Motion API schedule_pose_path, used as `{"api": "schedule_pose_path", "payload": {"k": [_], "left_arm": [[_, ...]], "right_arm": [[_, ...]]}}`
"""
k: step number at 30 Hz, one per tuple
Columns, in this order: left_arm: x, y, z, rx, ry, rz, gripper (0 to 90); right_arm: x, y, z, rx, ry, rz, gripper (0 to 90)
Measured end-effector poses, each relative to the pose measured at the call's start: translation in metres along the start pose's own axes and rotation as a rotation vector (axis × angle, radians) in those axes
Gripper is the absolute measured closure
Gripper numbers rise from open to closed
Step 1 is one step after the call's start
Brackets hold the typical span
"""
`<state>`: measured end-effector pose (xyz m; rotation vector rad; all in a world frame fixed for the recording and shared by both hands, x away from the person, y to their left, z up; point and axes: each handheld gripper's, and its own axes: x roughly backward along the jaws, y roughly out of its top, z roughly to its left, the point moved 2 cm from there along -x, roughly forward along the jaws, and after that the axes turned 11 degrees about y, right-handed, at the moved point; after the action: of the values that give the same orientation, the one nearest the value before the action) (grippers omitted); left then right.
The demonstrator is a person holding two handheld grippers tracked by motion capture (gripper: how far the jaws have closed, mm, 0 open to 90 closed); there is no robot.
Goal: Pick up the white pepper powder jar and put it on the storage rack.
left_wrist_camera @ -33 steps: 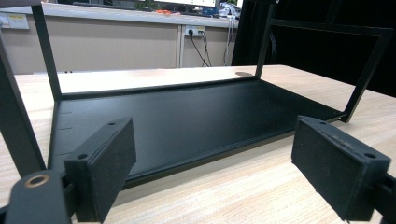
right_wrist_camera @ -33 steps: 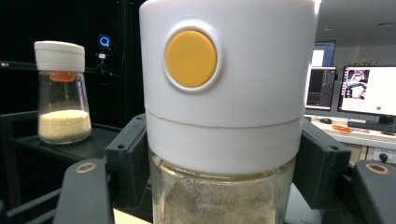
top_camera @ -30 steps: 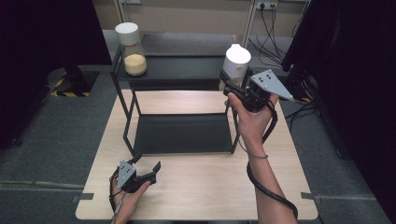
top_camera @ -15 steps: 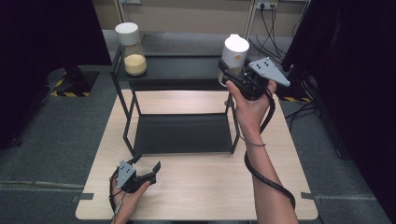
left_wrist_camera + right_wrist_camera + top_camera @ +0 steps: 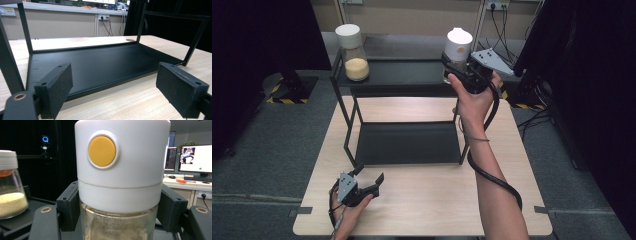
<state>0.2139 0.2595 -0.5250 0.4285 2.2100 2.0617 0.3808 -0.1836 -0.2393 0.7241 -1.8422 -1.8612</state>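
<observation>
**Jar lifted toward the top shelf**

The left gripper (image 5: 368, 181) rests released on the near table (image 5: 427, 200). Far right, the right gripper (image 5: 455, 70) clenches the white-lidded jar (image 5: 458, 47), now carried up to the rack (image 5: 407, 75) top, ready to set down beside the other jar (image 5: 352, 52).

There are two white-lidded glass jars: one jar (image 5: 456, 52) with brownish powder and one jar (image 5: 352, 54) with pale yellow grains. One black two-tier rack (image 5: 407, 145) stands on one wooden worktop (image 5: 437, 200). Two claws are present, a left claw (image 5: 368, 176) and a right claw (image 5: 451, 67). Two monitors (image 5: 193, 157) glow in the right gripper view.
</observation>
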Motion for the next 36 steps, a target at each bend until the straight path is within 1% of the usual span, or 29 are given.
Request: {"api": "schedule_pose_path", "payload": {"k": [6,11,28,36], "left_arm": [[0.0,0.0,0.0,0.001,0.0,0.001,13.3],[0.0,0.0,0.0,0.002,-0.001,0.001,13.3],[0.0,0.0,0.0,0.002,-0.001,0.001,13.3],[0.0,0.0,0.0,0.002,-0.002,-0.001,13.3]], "right_arm": [[-0.013,0.004,-0.003,-0.014,-0.021,0.023,30.9],[-0.021,0.005,-0.005,-0.026,-0.036,0.031,30.9],[-0.039,0.007,-0.01,-0.039,-0.077,0.058,30.9],[-0.045,0.004,-0.012,-0.042,-0.084,0.069,30.9]]}}
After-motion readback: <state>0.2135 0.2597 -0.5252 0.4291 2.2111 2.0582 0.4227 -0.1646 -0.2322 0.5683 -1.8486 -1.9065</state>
